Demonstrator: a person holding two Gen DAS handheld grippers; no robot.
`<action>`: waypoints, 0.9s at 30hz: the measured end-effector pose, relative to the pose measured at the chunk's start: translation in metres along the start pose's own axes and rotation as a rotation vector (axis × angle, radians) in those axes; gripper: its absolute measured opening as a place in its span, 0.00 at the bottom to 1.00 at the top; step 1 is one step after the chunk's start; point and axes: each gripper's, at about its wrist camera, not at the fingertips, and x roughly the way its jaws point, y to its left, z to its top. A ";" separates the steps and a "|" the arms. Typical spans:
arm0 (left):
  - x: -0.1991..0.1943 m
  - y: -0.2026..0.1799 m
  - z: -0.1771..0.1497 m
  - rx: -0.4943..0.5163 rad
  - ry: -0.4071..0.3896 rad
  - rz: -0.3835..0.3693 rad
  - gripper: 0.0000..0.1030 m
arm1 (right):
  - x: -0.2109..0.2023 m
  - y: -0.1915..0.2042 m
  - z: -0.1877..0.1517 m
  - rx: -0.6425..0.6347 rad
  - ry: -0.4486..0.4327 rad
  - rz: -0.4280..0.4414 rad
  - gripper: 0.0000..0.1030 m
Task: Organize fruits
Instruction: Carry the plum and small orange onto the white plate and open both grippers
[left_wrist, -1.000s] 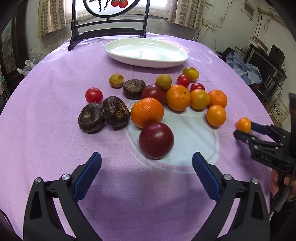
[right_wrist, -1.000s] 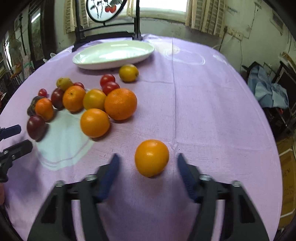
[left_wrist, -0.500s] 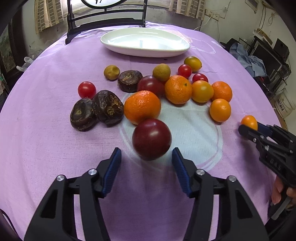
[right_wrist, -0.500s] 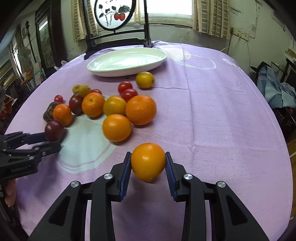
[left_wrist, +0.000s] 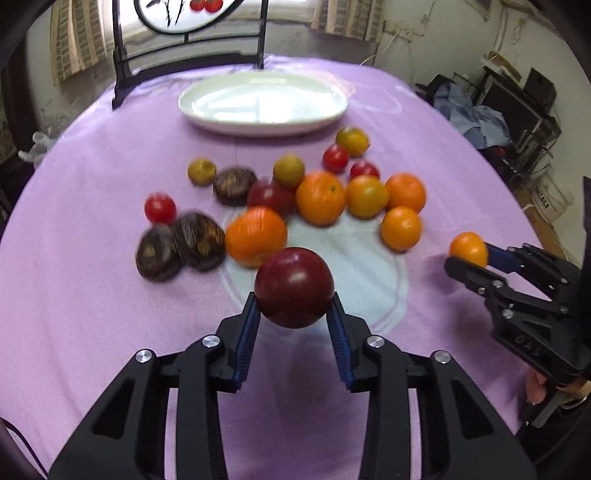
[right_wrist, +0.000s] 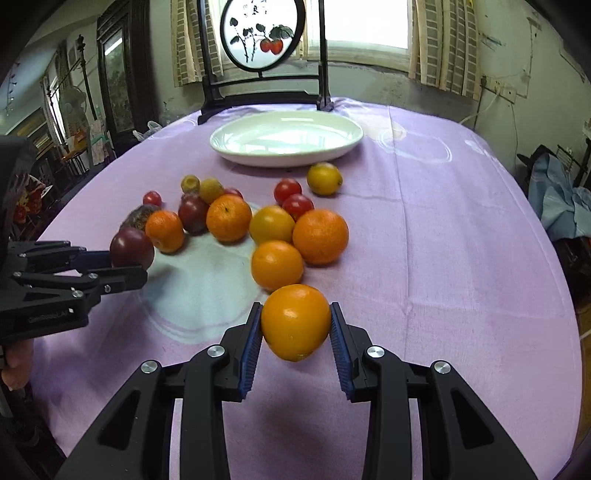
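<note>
Waiting bare at the table's far side, the white plate (right_wrist: 286, 138) is holding nothing; fruit pile (right_wrist: 236, 218) is lying unsorted. Left gripper (left_wrist: 294, 320) is closing, pads pressing a dark plum (left_wrist: 294, 287); right gripper (right_wrist: 295, 334) is clamping an orange (right_wrist: 295, 321).

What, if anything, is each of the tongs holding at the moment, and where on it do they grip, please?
The left tongs are closing on a dark red plum, pads at its sides. The right tongs grip an orange fruit likewise.
</note>
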 end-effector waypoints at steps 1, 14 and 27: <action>-0.006 0.000 0.005 0.008 -0.021 -0.003 0.35 | -0.002 0.002 0.005 -0.007 -0.012 0.002 0.35; 0.017 0.034 0.135 -0.069 -0.155 0.097 0.35 | 0.024 0.015 0.125 -0.017 -0.211 -0.003 0.35; 0.107 0.061 0.180 -0.126 -0.030 0.145 0.36 | 0.126 0.010 0.170 0.055 -0.049 -0.006 0.36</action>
